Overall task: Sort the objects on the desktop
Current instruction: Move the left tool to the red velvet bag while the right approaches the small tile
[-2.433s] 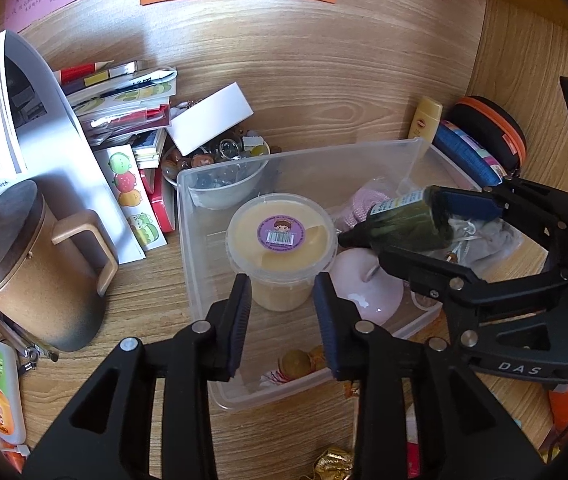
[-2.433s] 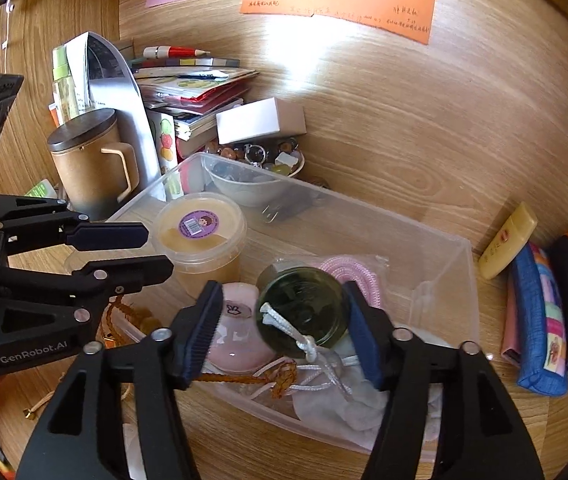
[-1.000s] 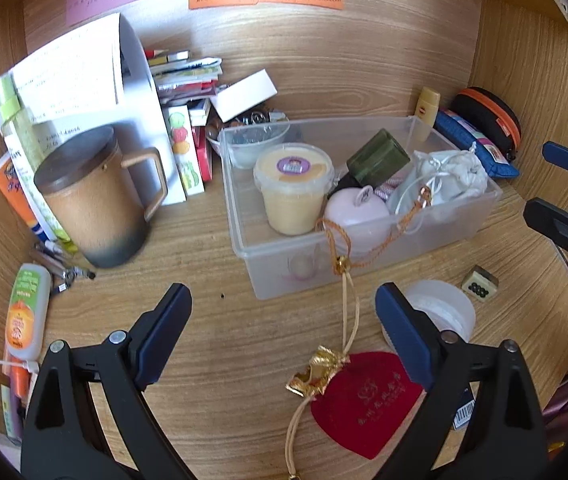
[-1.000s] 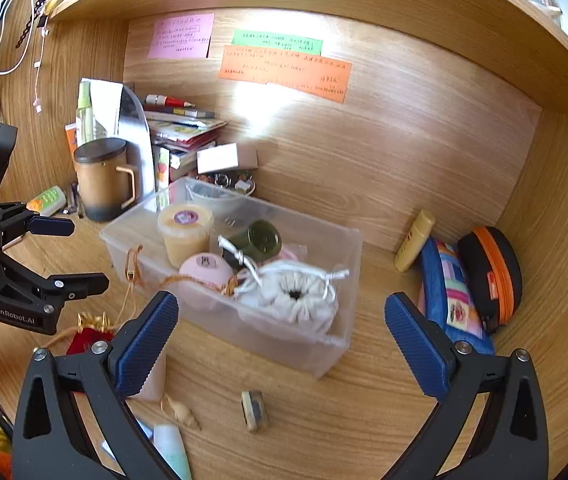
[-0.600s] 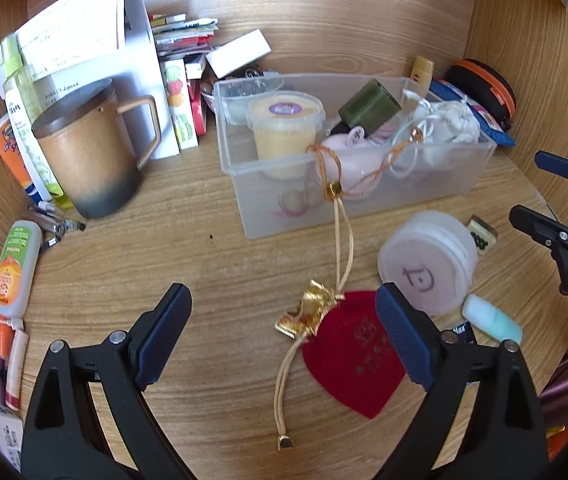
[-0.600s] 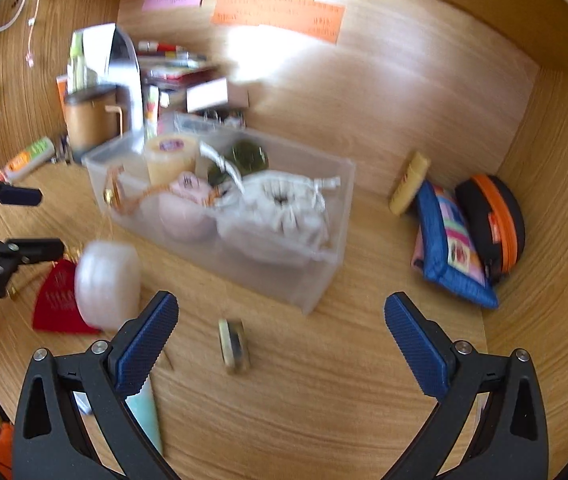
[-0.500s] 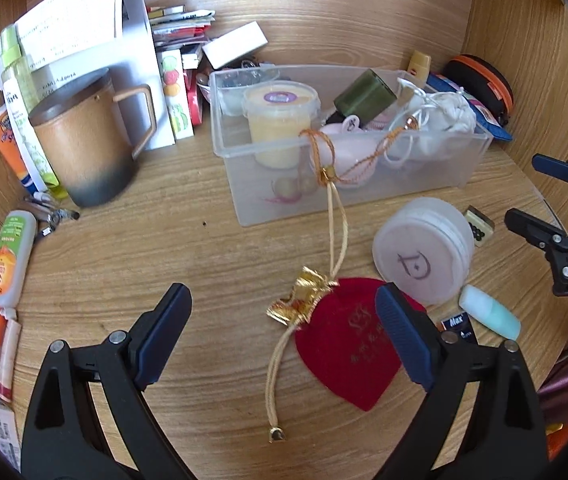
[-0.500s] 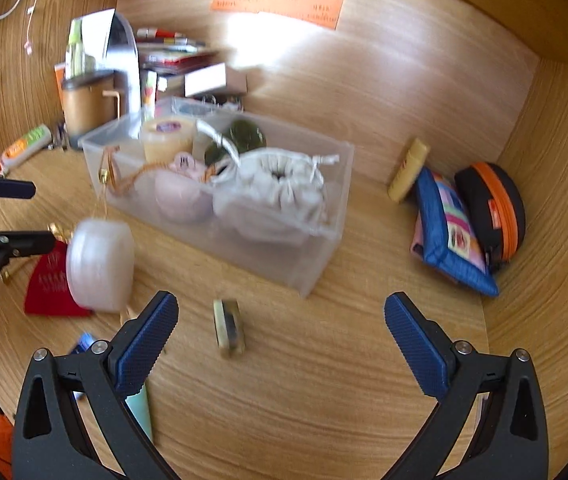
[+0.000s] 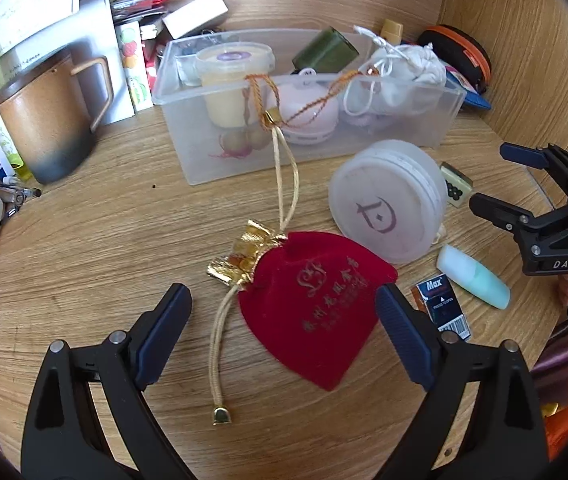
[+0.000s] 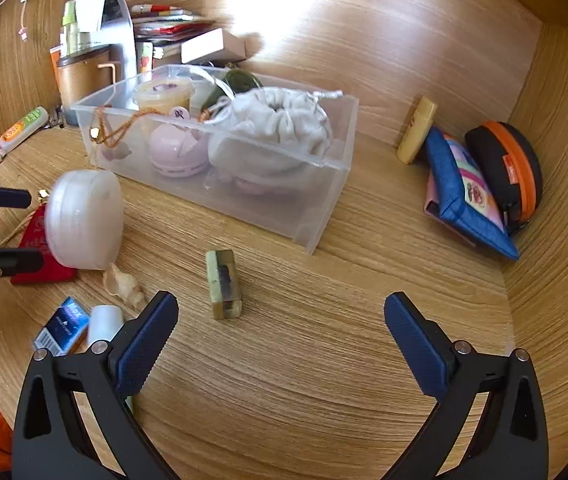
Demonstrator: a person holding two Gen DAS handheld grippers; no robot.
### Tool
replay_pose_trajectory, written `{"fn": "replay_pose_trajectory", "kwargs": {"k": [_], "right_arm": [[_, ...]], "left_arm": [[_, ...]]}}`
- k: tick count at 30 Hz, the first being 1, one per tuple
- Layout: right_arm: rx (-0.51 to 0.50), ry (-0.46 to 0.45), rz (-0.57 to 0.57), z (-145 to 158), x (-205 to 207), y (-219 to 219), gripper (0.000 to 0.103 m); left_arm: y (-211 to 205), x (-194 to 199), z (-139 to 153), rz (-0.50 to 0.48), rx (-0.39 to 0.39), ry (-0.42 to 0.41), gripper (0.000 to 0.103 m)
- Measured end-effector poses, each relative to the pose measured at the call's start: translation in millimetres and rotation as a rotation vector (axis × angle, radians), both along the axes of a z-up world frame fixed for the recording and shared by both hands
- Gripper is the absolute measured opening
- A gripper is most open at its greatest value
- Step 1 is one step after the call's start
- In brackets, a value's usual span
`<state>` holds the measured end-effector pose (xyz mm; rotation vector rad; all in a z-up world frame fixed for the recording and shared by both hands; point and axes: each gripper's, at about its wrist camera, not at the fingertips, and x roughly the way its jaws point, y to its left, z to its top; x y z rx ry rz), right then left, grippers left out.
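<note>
Low in the left wrist frame, my left tool (image 9: 282, 322) hangs wide and empty over the red pouch (image 9: 316, 308) lying mid-frame on the worktop (image 9: 104, 240). I'd pinch its gold neck, minding the cord caught on the clear bin (image 9: 308, 152). My right tool (image 10: 280, 332) is wide, empty too.

We're looking at a matt wood-grain desk (image 9: 104, 240). At 12 o'clock sits a clear, slightly frosted plastic bin (image 9: 404, 124) with a crumpled white cloth bag (image 10: 280, 128) inside. The red pouch (image 9: 316, 304) looks like soft velvet with crinkly gold foil trim (image 9: 246, 254). The round tub (image 9: 384, 216) at 2 o'clock is cloudy, smooth plastic. The mug (image 9: 44, 124) at 10 looks matt ceramic.
</note>
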<state>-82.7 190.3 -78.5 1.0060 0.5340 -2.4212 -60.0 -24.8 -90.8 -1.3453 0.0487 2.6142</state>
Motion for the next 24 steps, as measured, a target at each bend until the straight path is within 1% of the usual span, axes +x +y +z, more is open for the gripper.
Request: {"fn": "replay_pose_trajectory", "kwargs": {"k": [4,7,9,11,14,19,21,24], "right_arm": [[-0.012,-0.041,0.019,-4,-5,0,0.088],[-0.009,-0.047,0.035,-5,-7,-3,0.087],[-0.003,-0.053,0.049,-7,-8,-7,0.083],[0.003,-0.058,0.056,-8,-9,-10,0.075],[0.002,-0.075,0.077,-11,-11,-15,0.068],[0.009,-0.074,0.105,-12,-11,-20,0.066],[0.016,-0.063,0.105,-13,-11,-21,0.059],[0.011,-0.066,0.116,-13,-11,-22,0.057]], "left_arm": [[7,-3,-3,-0.006,-0.021,-0.009,0.096],[7,-5,-4,-0.001,-0.019,-0.008,0.097],[7,-7,-4,0.004,-0.025,-0.009,0.097],[8,-7,-5,0.009,-0.034,-0.006,0.099],[7,-10,-5,0.026,-0.035,-0.001,0.099],[4,-14,-5,0.043,-0.037,0.003,0.099],[4,-15,-4,0.057,-0.041,0.004,0.099],[3,-16,-3,0.056,-0.040,0.005,0.096]]}}
